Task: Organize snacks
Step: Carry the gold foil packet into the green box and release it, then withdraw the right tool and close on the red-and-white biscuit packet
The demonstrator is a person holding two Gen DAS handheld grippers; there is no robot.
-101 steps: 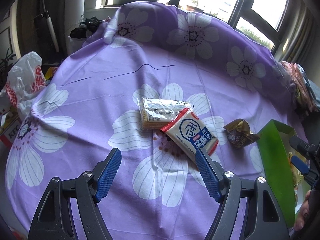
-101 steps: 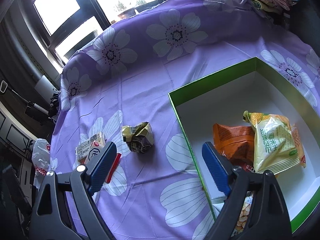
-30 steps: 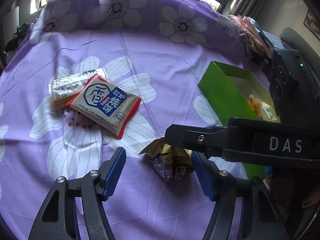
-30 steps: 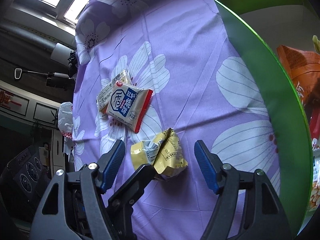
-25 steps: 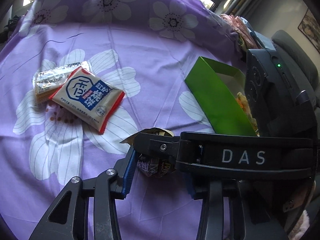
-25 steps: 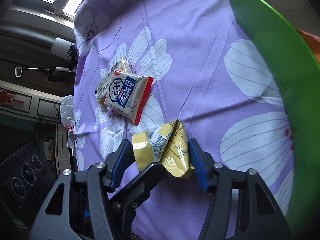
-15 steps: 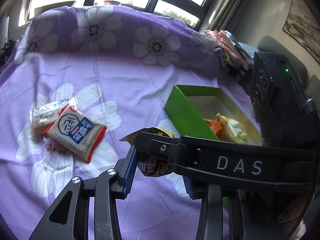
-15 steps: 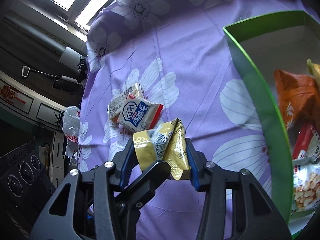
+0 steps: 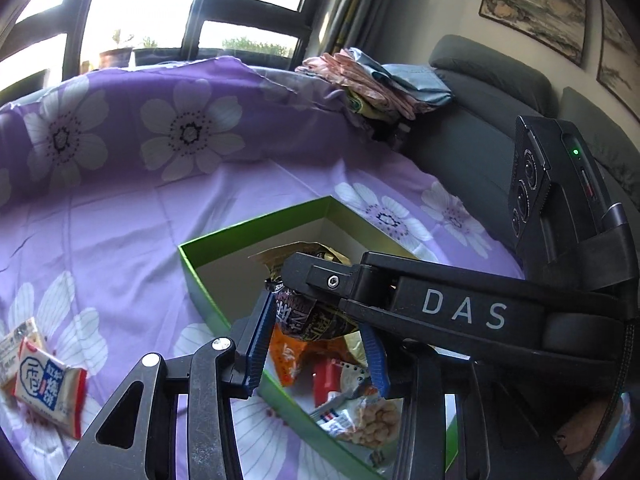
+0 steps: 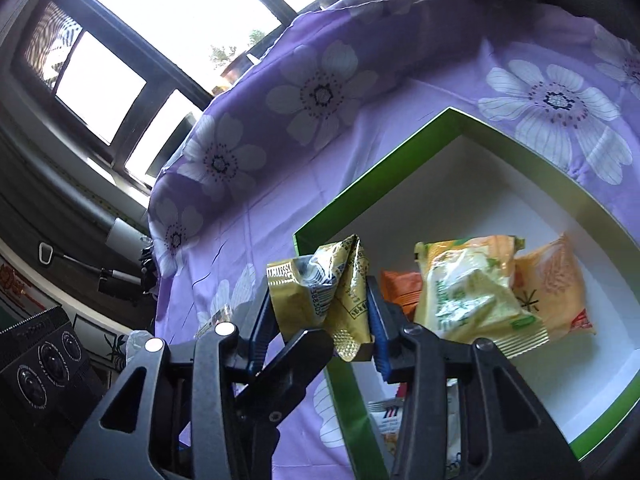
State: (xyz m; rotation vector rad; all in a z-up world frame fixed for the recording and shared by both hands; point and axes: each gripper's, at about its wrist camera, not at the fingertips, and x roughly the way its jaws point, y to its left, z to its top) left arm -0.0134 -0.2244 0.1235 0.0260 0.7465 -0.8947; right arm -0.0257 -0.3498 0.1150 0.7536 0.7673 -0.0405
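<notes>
Left wrist view shows me a big purple cloth (image 9: 120, 216) with white flowers spread over the table. On it sits a green box (image 9: 192, 268) with white walls inside. I see other snacks lying in the box already: an orange bag (image 10: 552, 292), a yellow bag (image 10: 472, 292) and a bag of nuts (image 9: 372, 416).

I hold one crumpled gold snack bag (image 10: 324, 292) with both tools at once. My left gripper (image 9: 316, 344) is pinched on its dark printed side. My right gripper (image 10: 320, 320) is closing a little more on it, and the bag sits tight between its blue pads. The bag hangs in the air over the near side of the box, above the snacks inside.

Two more snacks wait far off on the cloth: a red and white packet (image 9: 48, 388) and a clear packet (image 9: 18, 340) partly under it.

I think I am in the carrying step, with the bag almost in place. Next I should bring it a bit lower over an open spot in the box. Then I should let go with both tools together, so the bag does not swing or catch. After that I go back for the two packets.
</notes>
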